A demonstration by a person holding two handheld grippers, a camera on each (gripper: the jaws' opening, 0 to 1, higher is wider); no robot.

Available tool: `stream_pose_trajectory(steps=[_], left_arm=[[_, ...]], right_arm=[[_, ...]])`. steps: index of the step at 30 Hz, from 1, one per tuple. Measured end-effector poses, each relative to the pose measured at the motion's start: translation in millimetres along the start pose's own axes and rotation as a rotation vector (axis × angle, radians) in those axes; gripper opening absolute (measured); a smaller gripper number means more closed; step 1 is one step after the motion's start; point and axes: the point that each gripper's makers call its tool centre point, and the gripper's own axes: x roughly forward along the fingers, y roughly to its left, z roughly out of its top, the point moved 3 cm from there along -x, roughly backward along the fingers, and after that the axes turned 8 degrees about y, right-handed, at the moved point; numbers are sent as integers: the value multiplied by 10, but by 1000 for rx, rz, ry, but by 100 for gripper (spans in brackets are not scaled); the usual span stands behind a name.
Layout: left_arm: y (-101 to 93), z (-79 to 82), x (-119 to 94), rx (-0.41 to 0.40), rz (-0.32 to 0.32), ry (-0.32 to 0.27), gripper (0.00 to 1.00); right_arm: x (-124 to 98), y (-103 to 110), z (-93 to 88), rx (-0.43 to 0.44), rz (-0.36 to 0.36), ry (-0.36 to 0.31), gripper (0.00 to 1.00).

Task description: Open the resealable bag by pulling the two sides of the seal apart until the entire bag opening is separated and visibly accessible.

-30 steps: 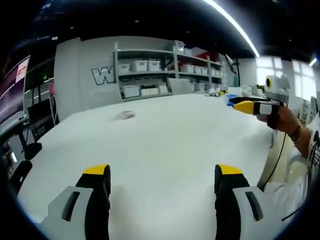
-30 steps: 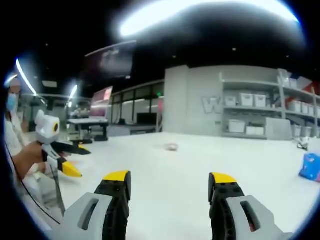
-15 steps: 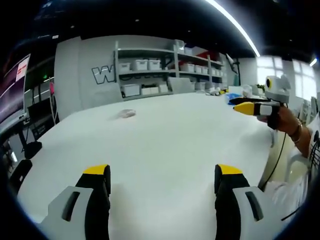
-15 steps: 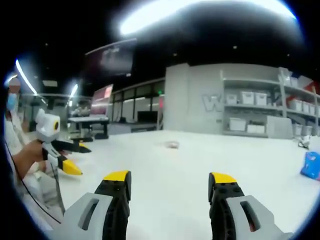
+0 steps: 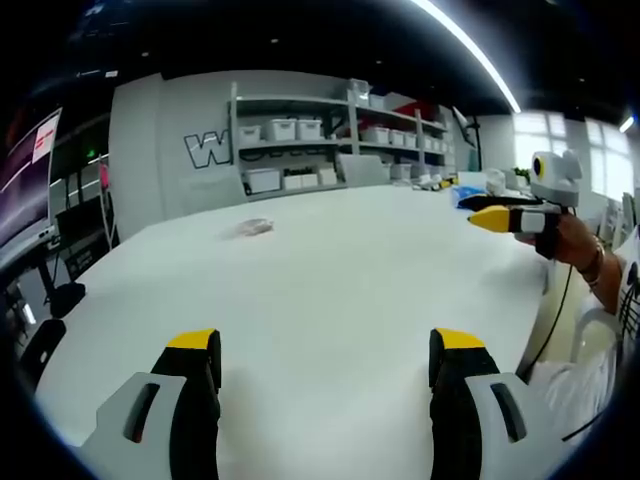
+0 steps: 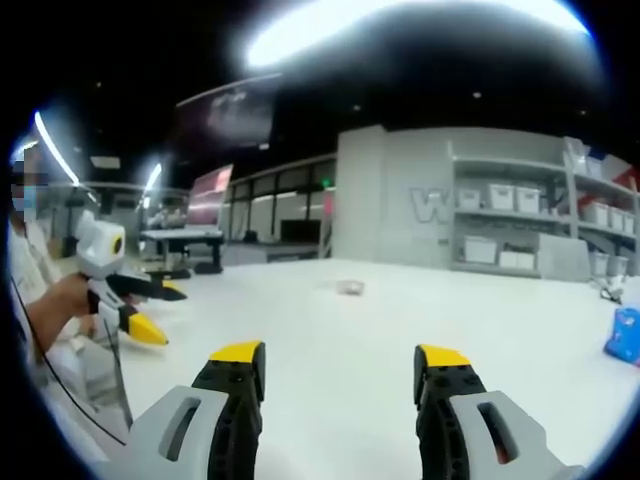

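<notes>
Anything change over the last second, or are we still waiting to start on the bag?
Barely. The right gripper panned slightly, so its whole view shifted; nothing was taken hold of or let go. Both grippers stay open, the left gripper steady over the white table. The small bag still lies untouched far across it.

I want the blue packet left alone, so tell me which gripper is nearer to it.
Right. The blue packet lies ahead and rightward of the right gripper; the left gripper sits farther over, with the right gripper between it and the packet.
</notes>
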Motion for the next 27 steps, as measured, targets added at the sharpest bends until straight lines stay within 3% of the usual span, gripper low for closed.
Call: stream_pose_trajectory(steps=[10, 27], left_arm=[[10, 16, -25, -1, 4, -7, 84], [35, 61, -76, 2, 9, -21, 84]], right_arm=[[70, 56, 22, -44, 27, 15, 54], [233, 147, 249, -193, 58, 17, 48]])
